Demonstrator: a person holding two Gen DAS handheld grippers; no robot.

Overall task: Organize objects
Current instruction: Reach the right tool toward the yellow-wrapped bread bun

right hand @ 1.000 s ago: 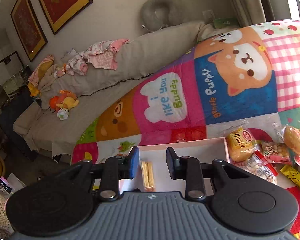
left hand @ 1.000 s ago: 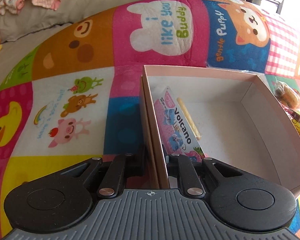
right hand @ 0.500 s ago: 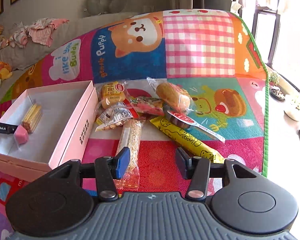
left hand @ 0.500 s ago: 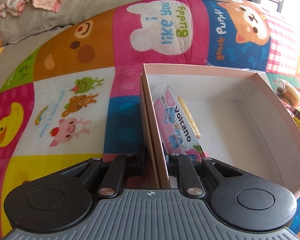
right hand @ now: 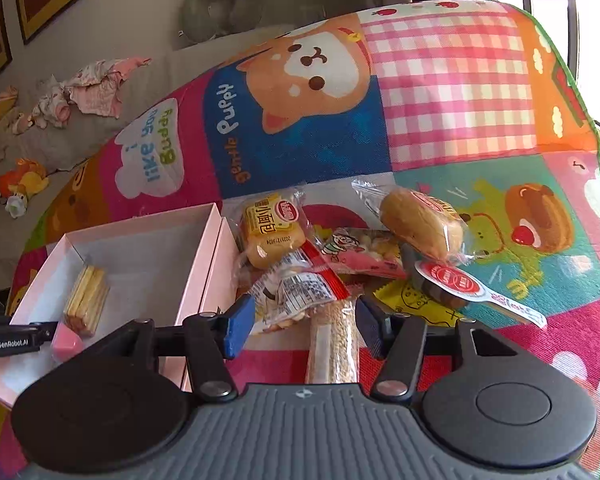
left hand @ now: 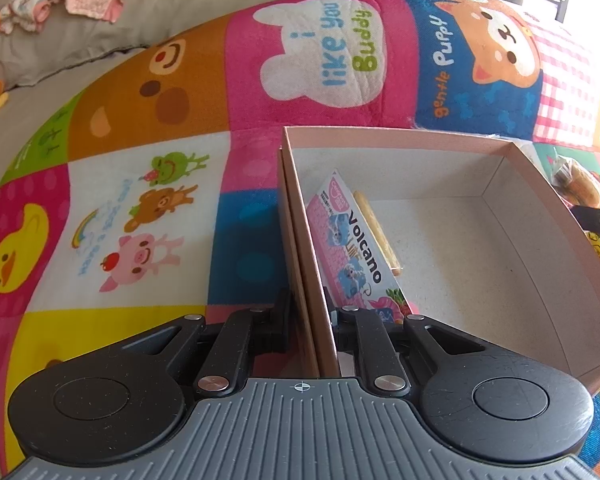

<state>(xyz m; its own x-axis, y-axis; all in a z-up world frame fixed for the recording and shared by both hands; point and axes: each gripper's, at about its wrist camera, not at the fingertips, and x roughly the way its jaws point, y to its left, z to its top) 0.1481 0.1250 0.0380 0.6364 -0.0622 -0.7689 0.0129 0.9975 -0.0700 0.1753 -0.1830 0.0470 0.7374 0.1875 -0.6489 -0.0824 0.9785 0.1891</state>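
Note:
My left gripper (left hand: pixel 310 312) is shut on the left wall of a pink cardboard box (left hand: pixel 500 148), one finger inside and one outside. In the box lie a pink "Volcano" packet (left hand: pixel 356 240) and a wafer pack (right hand: pixel 86 300). My right gripper (right hand: pixel 304 322) is open, its jaws on either side of a long clear sesame bar packet (right hand: pixel 334 340) on the mat. Beside it lies a pile of snacks: a small bread pack (right hand: pixel 270 230), a bun (right hand: pixel 420 224), a pink candy bag (right hand: pixel 360 254) and a yellow cheese stick (right hand: pixel 420 306).
The box (right hand: pixel 148 248) and snacks lie on a colourful cartoon play mat (left hand: pixel 140 120). A grey cushion with baby clothes (right hand: pixel 92 88) and plush toys (right hand: pixel 20 184) lies beyond the mat. A window is at the right.
My right gripper has moved down and closer to the snack pile, and its open jaws now flank the sesame bar. My left gripper holds the box wall as before.

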